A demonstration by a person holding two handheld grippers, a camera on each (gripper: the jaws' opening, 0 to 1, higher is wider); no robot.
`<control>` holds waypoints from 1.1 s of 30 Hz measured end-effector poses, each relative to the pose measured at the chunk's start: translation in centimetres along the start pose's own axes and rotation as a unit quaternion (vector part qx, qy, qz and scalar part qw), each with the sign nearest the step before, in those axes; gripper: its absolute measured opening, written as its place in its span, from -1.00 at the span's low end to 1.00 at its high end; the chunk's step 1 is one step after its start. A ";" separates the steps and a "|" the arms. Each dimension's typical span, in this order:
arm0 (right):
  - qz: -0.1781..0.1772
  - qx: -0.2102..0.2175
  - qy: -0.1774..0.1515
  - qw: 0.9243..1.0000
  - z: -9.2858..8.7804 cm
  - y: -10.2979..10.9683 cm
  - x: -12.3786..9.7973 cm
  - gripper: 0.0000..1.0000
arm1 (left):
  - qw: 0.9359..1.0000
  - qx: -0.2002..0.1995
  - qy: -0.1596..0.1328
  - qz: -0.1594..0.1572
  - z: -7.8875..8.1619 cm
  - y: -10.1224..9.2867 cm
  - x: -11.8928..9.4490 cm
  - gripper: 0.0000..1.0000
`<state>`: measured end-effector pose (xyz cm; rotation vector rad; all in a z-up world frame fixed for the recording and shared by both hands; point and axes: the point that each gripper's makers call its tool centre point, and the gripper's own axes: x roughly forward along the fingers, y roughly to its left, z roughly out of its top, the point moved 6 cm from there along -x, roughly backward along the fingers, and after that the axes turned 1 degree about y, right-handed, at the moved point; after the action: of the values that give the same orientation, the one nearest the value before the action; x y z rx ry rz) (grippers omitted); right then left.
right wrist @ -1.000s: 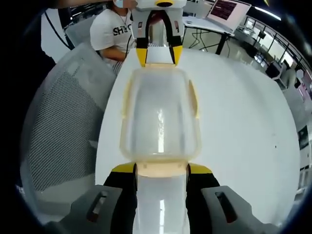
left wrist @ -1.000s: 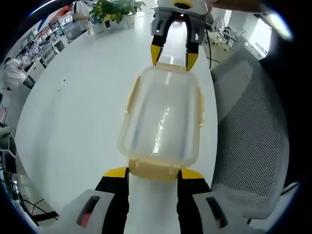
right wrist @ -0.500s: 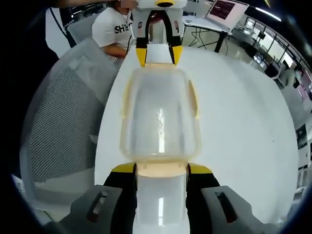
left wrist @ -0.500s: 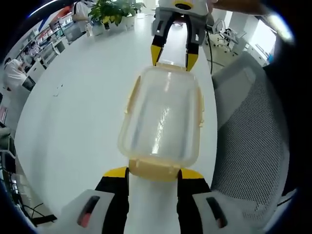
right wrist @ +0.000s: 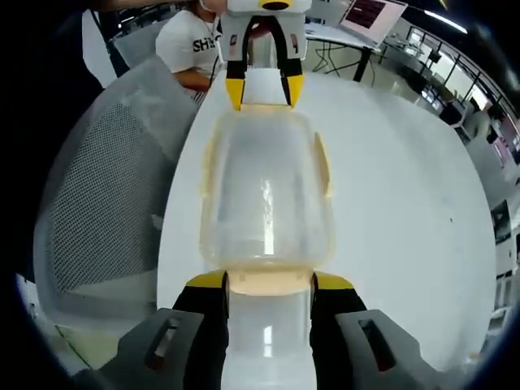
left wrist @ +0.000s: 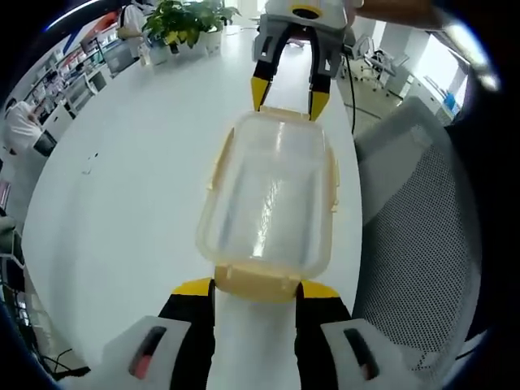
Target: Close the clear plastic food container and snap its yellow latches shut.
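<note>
A: Where is the clear plastic food container point(left wrist: 272, 199) now?

B: It sits near the worktop point(left wrist: 122, 179) edge that runs beside the mesh-backed chair point(left wrist: 422, 227), with its lid on. The left tool point(left wrist: 256, 294) is at one short end and the right tool point(right wrist: 269, 291) at the opposite one.

A: Are the tools holding anything?

B: Each has its yellow-tipped jaws partly open on either side of an end latch point(left wrist: 258, 281), the tips close against the container's end. Whether they actually pinch the latch cannot be told. In the left gripper view, the right tool stands at the far end, its jaws likewise either side of that latch.

A: How far along does the job look?

B: The lid appears seated, so closing seems done. The yellow side latches point(right wrist: 322, 165) seem folded down along the long sides, though whether they have clicked is unclear. The two end latches point(right wrist: 270, 282) look like the step in hand; pressing them home is probably what remains.
</note>
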<state>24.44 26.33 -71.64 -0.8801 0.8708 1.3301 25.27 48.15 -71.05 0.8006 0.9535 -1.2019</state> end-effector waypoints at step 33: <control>-0.006 0.012 0.036 0.999 -5.9 0.1 -1.6 -0.29 | 1.000 0.003 -0.016 -0.012 5.2 -1.3 3.1 -0.35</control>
<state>24.17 20.33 -72.73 -0.9187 0.9341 1.2818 25.16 41.99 -71.86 0.7754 0.9367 -1.2358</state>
